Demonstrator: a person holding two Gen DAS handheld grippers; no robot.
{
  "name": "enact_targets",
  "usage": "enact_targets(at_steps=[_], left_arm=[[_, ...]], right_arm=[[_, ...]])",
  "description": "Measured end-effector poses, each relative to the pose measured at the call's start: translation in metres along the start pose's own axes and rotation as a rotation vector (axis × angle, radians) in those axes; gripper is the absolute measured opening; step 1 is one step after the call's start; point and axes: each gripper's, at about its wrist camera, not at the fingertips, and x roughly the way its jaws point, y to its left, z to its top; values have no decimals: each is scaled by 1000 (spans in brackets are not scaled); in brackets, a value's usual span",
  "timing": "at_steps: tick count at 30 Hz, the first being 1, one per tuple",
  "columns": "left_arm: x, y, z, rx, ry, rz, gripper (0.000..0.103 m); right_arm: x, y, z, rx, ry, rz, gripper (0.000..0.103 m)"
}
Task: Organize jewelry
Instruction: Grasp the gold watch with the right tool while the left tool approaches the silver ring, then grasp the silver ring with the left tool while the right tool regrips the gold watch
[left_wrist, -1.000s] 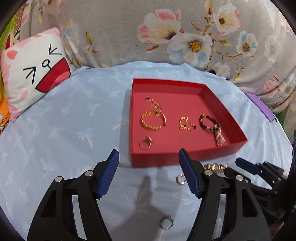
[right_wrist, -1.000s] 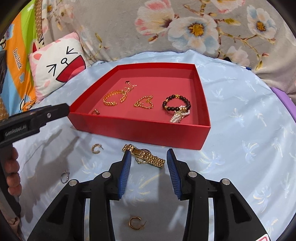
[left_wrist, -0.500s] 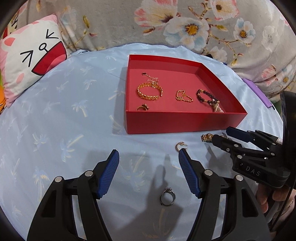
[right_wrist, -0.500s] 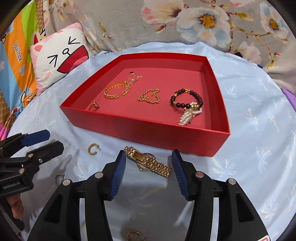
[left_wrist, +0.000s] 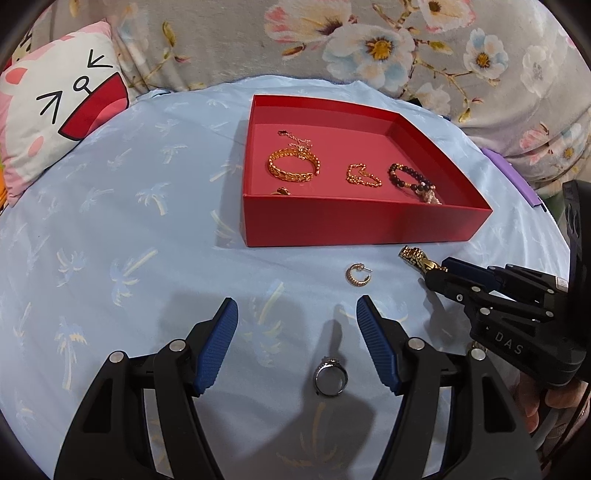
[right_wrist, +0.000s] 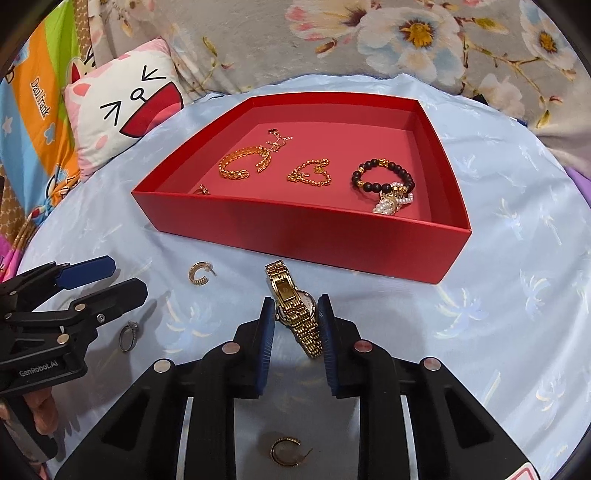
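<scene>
R gripper (right_wrist: 295, 314) jaws closing on the gold watch (right_wrist: 293, 306), pads at its sides. L gripper (left_wrist: 297, 321) jaws apart over the silver ring (left_wrist: 330, 376).

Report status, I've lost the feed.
Right gripper closing around gold watch. Left gripper open above silver ring. Red tray ahead, path clear.

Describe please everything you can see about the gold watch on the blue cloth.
The gold watch looks metallic, with a link band, a rectangular clasp plate and a round face partly hidden under the band. It lies stretched on the blue cloth, just outside the red tray. The right tongs are closing around its middle; contact is unclear.
</scene>
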Motion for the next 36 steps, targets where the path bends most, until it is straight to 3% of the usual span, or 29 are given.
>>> enact_targets(at_steps=[9,22,24,33,36], left_arm=[[-3,0,-3,2,-2,0,64],[-22,-10,-28,40,15,-22,64],[-20,-14,-31,41,25,-23,64],[-13,-24,-37,64,26,-8,60],[-12,-25,-36,71,21,-3,58]], right_arm=[[-4,-3,-1,35,-14,3,21],[-62,-19,-23,122,-113,-38,21],[-70,-24,-28,145,-117,-40,0],[-80,-40,-38,175,-115,-75,1],[-81,-41,-45,165,-103,-117,13]])
